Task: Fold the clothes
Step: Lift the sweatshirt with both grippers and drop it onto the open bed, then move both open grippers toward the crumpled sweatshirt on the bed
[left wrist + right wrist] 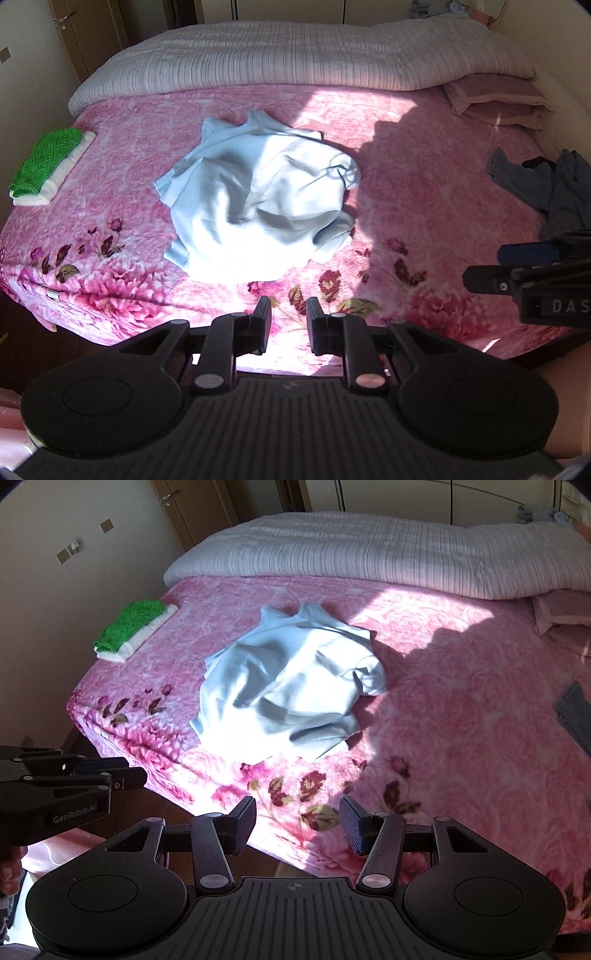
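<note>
A crumpled pale blue garment [258,199] [291,690] lies in a heap in the middle of the pink floral bedspread [424,192] [461,701], partly in bright sunlight. My left gripper [289,314] hovers over the bed's near edge, short of the garment, jaws a narrow gap apart with nothing between them. My right gripper [297,821] also hangs above the near edge, jaws wide apart and empty. Each gripper shows in the other's view: the right gripper [524,273] at the right side, the left gripper [92,779] at the left side.
A folded green and white stack [48,166] [136,631] rests near the bed's left edge. Dark grey clothes [546,184] [576,716] are piled at the right. A striped duvet [295,62] [369,550] and pink pillows [498,99] lie at the far side.
</note>
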Available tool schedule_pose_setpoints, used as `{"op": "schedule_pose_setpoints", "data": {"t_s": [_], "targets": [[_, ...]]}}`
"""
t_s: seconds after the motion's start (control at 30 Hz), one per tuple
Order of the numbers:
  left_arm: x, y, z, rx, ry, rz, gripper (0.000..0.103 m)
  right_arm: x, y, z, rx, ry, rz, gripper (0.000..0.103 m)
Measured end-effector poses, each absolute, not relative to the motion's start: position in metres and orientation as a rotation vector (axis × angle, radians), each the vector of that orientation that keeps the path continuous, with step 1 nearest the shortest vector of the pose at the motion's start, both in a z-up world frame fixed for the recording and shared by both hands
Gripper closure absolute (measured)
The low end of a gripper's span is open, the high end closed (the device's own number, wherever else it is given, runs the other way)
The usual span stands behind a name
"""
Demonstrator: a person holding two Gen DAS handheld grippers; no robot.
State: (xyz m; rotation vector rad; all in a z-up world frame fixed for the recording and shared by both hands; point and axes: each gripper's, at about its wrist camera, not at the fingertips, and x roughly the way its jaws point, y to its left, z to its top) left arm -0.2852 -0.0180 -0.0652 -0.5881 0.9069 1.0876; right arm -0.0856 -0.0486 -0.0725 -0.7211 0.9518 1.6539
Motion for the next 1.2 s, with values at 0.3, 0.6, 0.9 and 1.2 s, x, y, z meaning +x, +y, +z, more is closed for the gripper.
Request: {"op": "schedule_pose_setpoints", "data": {"t_s": [0.3,0.6,0.9,1.2], "targets": [[-0.281,-0.027,-0.048,-0.538,0.869,1.115,0.082,-0.088,-0.056,-0.059,-0.702,0.895,1.706,0.049],[-0.282,-0.015,-0.065,-0.548,0.910,1.132,0.075,-0.084,-0.048,-0.066,-0.695,0.915,1.685,0.049],[-0.295,0.026,-0.084,-0.587,0.954,1.107,0.073,-0.088,-0.018,-0.078,-0.709,0.956,1.617,0.049],[-0.314,0.105,-0.090,-0.552,0.980,1.019,0.073,-0.089,0.040,-0.087,-0.680,0.963,1.505,0.049]]}}
